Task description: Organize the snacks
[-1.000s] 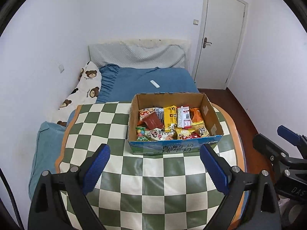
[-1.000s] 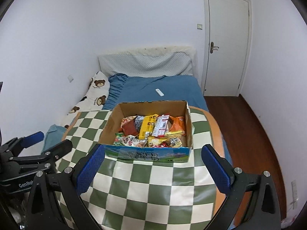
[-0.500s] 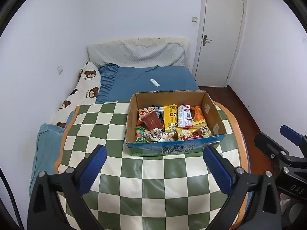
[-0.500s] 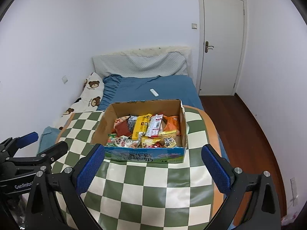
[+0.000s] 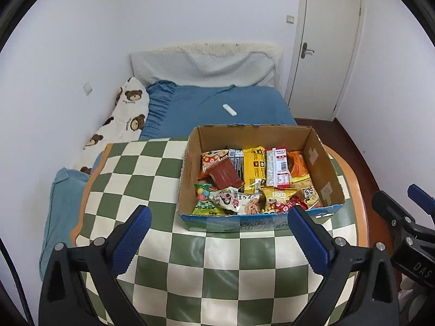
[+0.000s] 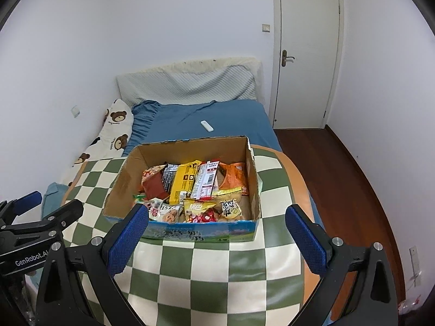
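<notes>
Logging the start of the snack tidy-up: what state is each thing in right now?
Box: open-topped, full of snacks, on the checked table.
Snacks: all in the box, jumbled.
Left gripper: open, empty.
Right gripper: open, empty.
Door: closed.
Remote: lying on the bed.

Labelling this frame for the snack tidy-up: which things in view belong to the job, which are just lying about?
Part of the job:
- cardboard box on the checked tablecloth
- snack packets piled inside it
- left gripper and right gripper, both open and empty, short of the box

Just lying about:
- white remote on the blue bed
- bear-print pillow
- door
</notes>
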Tool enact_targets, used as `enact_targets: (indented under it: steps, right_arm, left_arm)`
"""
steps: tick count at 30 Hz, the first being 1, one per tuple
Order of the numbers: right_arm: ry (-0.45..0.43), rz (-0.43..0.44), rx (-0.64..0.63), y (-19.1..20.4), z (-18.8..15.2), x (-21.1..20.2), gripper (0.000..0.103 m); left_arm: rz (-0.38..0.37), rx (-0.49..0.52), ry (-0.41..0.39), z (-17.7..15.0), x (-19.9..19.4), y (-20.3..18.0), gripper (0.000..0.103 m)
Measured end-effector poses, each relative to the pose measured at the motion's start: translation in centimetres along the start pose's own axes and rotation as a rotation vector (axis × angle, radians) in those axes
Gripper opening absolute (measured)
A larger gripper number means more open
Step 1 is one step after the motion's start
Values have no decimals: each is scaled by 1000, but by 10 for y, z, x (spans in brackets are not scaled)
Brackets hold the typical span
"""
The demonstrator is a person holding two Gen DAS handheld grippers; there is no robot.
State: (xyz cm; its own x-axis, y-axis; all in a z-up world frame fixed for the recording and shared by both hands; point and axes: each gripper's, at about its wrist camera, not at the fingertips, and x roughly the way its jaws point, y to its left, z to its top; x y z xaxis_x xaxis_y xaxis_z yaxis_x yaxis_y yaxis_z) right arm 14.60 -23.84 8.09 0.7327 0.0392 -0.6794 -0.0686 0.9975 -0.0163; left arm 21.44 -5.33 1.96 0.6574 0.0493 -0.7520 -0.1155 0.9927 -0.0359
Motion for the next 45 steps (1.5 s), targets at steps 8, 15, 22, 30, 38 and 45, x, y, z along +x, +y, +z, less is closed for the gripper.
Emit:
enact_targets:
  steps: [8,15,22,30,38,45]
  right_arm:
    - [33,-19,-8,0,6,35,102]
    - [43,-29,-24,2,9,49,102]
    - [53,-17,-28,4,11,56,102]
    - [58,-17,-27,4,10,58,102]
    - [55,-16,-27,4,9,57,102]
    - [55,-10,-30,7,8,56,102]
  left_arm:
    - [17,11,30,7,30,-3,103]
    - [14,13,41,9,38,-4,103]
    - [15,14,41,9,38,-4,103]
    - [9,19,38,10,39,-3,103]
    - [3,23,41,10,39,-2,103]
    - [6,25,39,10,39,-2,103]
